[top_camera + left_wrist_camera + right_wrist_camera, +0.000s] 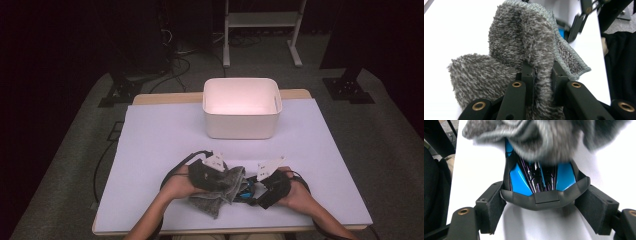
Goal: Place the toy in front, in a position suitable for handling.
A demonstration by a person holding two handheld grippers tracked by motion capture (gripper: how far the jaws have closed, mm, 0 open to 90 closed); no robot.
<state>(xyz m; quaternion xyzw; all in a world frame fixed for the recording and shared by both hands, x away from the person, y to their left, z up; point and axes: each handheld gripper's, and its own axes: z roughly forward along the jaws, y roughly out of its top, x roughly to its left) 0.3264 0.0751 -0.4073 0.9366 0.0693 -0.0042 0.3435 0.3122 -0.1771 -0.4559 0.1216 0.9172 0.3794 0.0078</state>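
Left claw (542, 75) is clamped on a fold of the grey towel (524, 45) draped over the blue-and-black toy (536, 182), which the right claw (541, 207) grips by its end, near bench (160, 130) edge, white bin (240, 107) well behind.

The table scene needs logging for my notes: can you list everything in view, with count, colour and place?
Cloth: one, fluffy grey, near edge of the table, draped partly over the blue object.
Blue and black object: one, glossy blue with a black rim, under the cloth; what it is I cannot tell.
Bin: one, white, far middle of the table.
Table cover: one, white, over a wooden top.
Frame: one, white, on the floor behind the table.
Left gripper: one, black, shut on a fold of the cloth.
Right gripper: one, black, jaws at either side of the object's black rim.
Hands: two, at the table's near edge.
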